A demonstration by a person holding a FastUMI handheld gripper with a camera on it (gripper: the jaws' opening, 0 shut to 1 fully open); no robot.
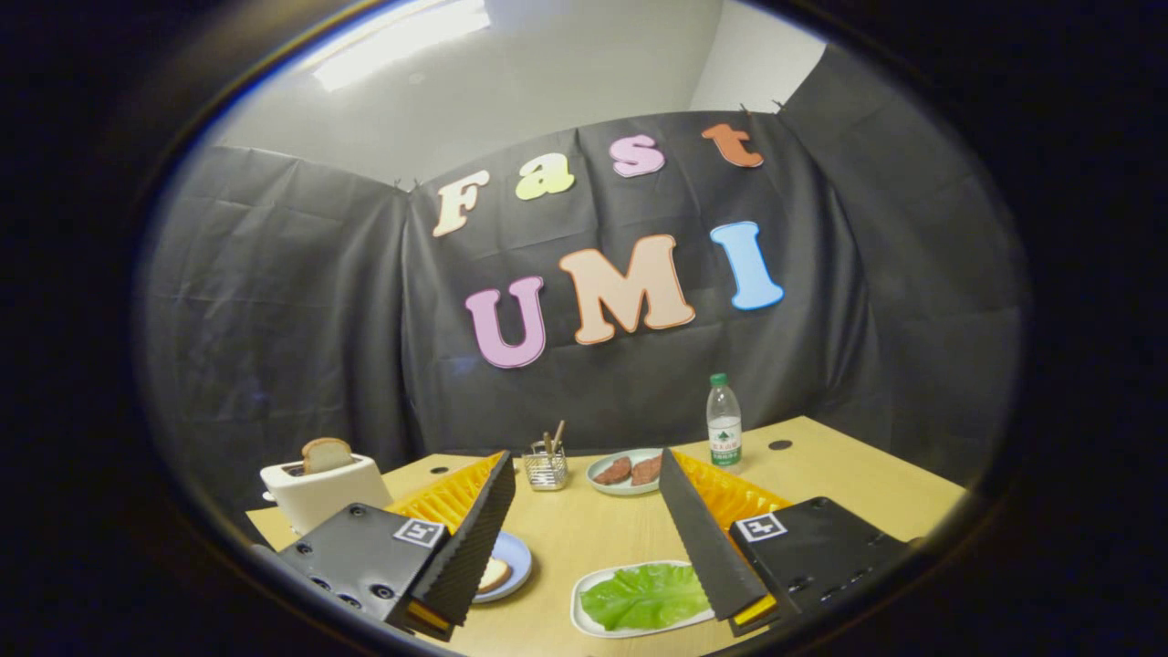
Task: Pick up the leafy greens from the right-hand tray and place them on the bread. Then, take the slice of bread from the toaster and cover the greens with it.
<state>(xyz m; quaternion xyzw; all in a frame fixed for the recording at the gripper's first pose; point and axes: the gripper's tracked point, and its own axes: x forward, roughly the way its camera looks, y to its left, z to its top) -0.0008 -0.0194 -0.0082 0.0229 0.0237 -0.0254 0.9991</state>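
Observation:
My gripper (pixel 584 474) hangs open above the wooden table (pixel 839 474), with nothing between its fingers. A green lettuce leaf (pixel 643 595) lies on a white tray (pixel 584 613) below, close to the inner side of the right finger (pixel 703 538). A slice of bread (pixel 495 573) rests on a blue plate (pixel 516 557), partly hidden behind the left finger (pixel 479 534). Beyond the left finger stands a white toaster (pixel 321 493) with another bread slice (pixel 326 453) sticking up out of its slot.
Far ahead between the fingers sit a wire holder with sticks (pixel 546 467) and a pale plate with two reddish meat slices (pixel 625 473). A water bottle (pixel 724 422) with a green cap stands at the back right, near a round hole (pixel 780 444) in the tabletop.

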